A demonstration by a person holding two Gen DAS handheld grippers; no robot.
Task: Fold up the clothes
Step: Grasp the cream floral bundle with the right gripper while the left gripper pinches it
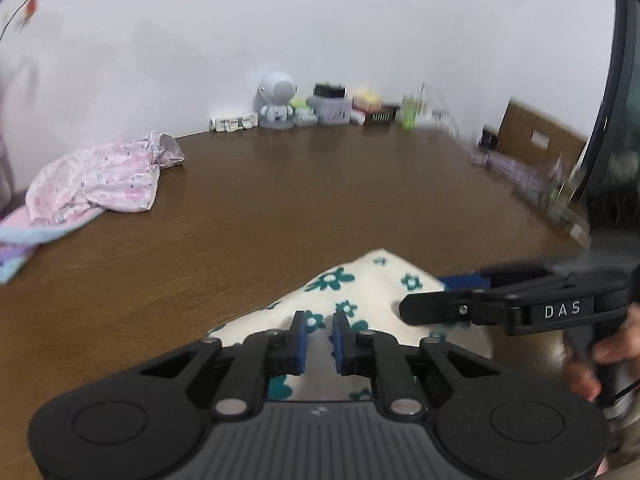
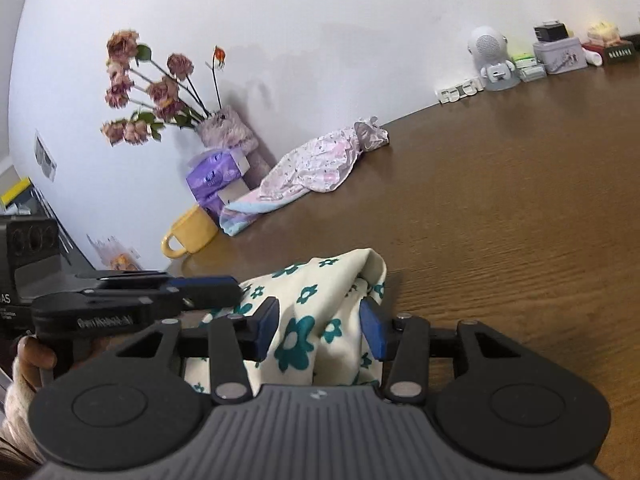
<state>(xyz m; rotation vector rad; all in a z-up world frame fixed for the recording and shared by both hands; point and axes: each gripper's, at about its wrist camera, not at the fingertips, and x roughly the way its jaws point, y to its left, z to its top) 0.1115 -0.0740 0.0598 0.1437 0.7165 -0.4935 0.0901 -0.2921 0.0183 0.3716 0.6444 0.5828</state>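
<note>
The cream cotton garment with teal flowers (image 2: 316, 320) lies bunched at the brown wooden table's (image 1: 320, 200) near edge, folding barely begun. The left gripper (image 1: 319, 330) is nearly closed, its hold unclear; the right gripper (image 2: 320, 330) gapes around cloth. A pink floral garment (image 1: 100, 180) waits unfolded at the far left corner.

Soft matt cloth garment (image 2: 316, 312) on a smooth, grained wooden table (image 2: 500, 208).

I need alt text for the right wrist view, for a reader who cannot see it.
The right gripper, jaws open, straddles a bunched cream cloth with teal flowers on a brown wooden table. The left gripper reaches the cloth from the left; a pink garment and a yellow mug lie behind.
</note>
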